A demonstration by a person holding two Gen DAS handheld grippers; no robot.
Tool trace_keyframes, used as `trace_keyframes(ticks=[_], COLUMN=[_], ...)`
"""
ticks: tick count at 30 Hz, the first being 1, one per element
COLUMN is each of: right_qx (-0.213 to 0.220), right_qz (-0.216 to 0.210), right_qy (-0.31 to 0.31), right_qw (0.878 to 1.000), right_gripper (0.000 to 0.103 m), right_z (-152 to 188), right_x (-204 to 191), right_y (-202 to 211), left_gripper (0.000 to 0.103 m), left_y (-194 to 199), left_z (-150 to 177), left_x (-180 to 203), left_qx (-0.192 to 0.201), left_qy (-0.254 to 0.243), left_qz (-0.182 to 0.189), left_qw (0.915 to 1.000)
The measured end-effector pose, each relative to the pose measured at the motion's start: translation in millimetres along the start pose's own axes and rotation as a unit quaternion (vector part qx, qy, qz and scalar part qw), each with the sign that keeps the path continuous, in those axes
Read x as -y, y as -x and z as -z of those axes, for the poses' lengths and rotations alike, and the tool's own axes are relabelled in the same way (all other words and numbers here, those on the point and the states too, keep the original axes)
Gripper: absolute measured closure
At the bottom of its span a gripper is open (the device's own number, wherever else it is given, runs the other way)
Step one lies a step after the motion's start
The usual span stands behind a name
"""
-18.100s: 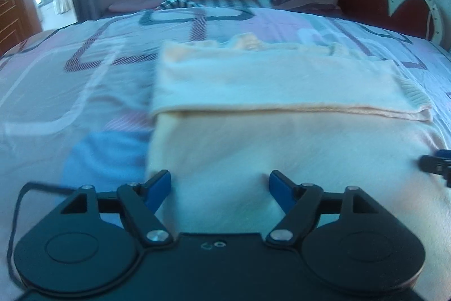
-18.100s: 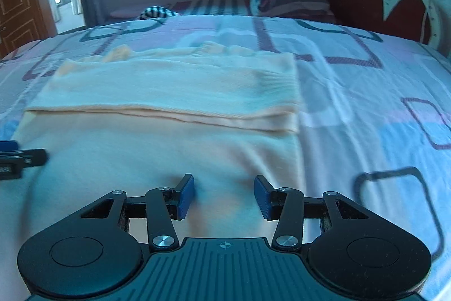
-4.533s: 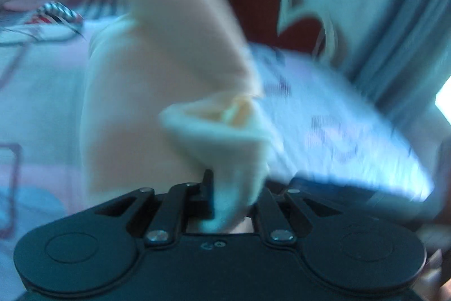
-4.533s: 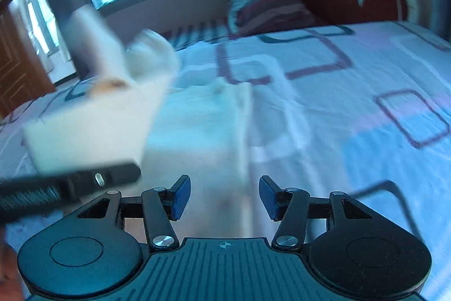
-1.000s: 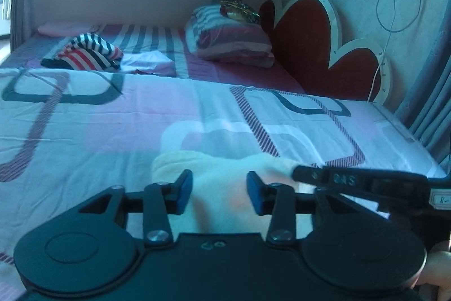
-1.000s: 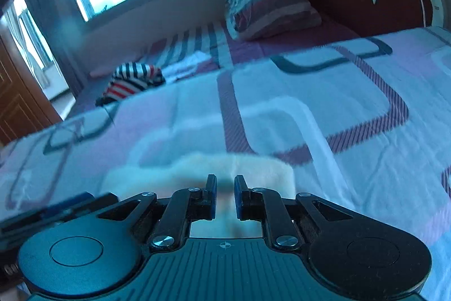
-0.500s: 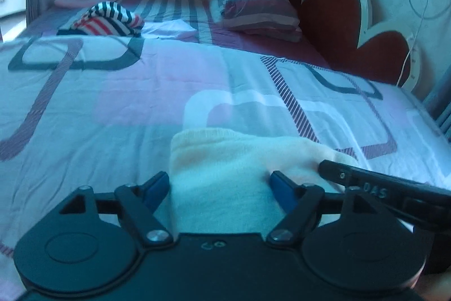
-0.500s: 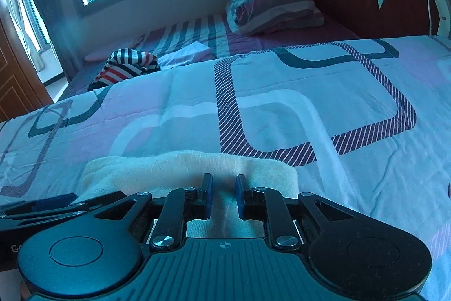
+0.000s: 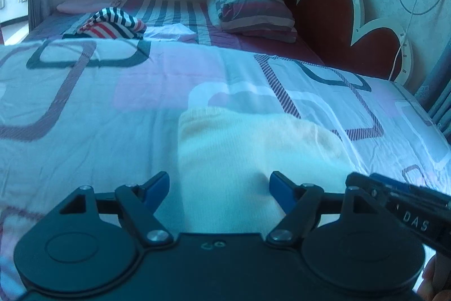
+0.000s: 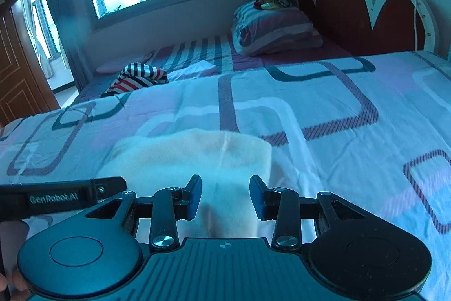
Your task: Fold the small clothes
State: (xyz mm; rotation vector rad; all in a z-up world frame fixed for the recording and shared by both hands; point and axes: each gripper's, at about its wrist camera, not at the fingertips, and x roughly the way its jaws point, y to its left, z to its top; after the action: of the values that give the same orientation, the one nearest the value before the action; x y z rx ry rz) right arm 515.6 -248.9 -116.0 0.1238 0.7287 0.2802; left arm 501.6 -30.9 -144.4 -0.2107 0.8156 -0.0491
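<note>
Patterned bedspread (image 9: 112,117) seen beneath folded cream garment (image 9: 239,154). Garment lies just ahead of left gripper (image 9: 219,185), spread wide, nothing held; right gripper (image 10: 225,195) beside it, just been opening, part-open, pads clear of cloth.

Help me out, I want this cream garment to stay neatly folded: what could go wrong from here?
1. Both grippers sit low over the folded cream garment. The left gripper is open and the right gripper, whose jaws have just been opening, holds nothing, but a pad could snag the fabric on pulling away and undo the fold.
2. The two grippers are close together, so they might bump.
3. The soft quilt may let the bundle slump.
</note>
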Motion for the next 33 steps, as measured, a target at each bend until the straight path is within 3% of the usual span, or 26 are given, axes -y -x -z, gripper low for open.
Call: trace_keyframes(ticks=[9, 14, 19, 23, 27, 33], right_qx=[-0.037, -0.032, -0.048, -0.037, -0.032, -0.063], right_qz=[0.012, 0.001, -0.009, -0.010, -0.021, -0.042], right_qy=[-0.015, -0.013, -0.056, -0.045, -0.032, -0.055], right_qw=[0.999, 0.999, 0.997, 0.998, 0.999, 0.996], right_gripper=[0.064, 0.064, 0.064, 0.064, 0.064, 0.064], right_z=[21, 23, 30, 26, 33, 58], right_x=[17, 15, 29, 22, 19, 24], right_y=[-6, 11, 4, 23, 46, 63], left_gripper=[0.025, 0.026, 0.025, 0.029, 0.029, 0.028], left_y=[-5, 11, 5, 24, 39, 50], left_z=[19, 25, 30, 31, 48, 81], left_x=[-4, 1, -3, 3, 1, -12], left_qx=[-0.030, -0.019, -0.030, -0.018, -0.028, -0.061], left_qy=[0.026, -0.006, 0.011, -0.011, -0.023, -0.016], left_qz=[0.012, 0.012, 0.017, 0.011, 0.014, 0.023], left_qw=[0.9991, 0.9997, 0.9993, 0.9997, 0.9993, 0.9977])
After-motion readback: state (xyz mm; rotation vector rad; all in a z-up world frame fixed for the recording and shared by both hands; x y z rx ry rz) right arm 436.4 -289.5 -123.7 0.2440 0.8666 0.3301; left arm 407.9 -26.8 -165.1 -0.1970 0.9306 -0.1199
